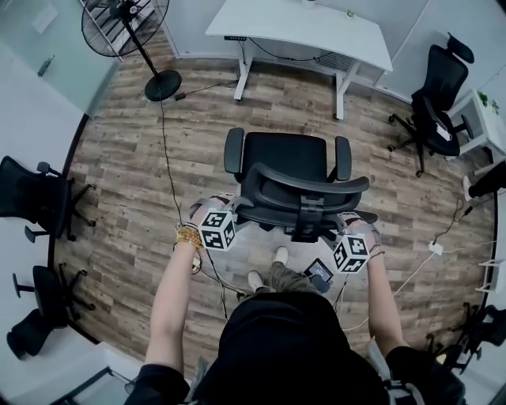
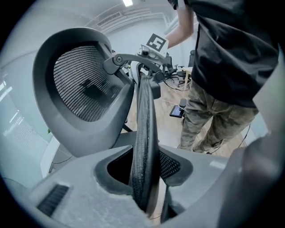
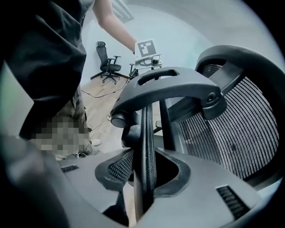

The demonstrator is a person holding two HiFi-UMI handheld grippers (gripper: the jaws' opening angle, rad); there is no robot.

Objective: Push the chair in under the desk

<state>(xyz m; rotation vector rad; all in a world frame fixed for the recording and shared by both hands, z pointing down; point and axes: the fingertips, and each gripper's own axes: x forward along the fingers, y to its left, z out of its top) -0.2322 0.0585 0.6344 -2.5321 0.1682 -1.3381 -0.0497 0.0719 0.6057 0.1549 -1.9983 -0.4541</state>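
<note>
Person (image 1: 285, 340) stands right behind the chair (image 1: 288, 158), out on the open wood floor (image 1: 118, 166); the chair faces the white desk (image 1: 308, 28) and sits well apart from it, no part under the top. Left gripper (image 2: 144, 158) clamped on the left edge of the backrest (image 1: 304, 188), thin mesh rim upright between its jaws and pinched there; right gripper (image 3: 144, 158) likewise clenched on the right edge, rim held between its pads. Fan (image 1: 126, 24) near the desk's left end, a spare chair (image 1: 32, 198) by the left wall
</note>
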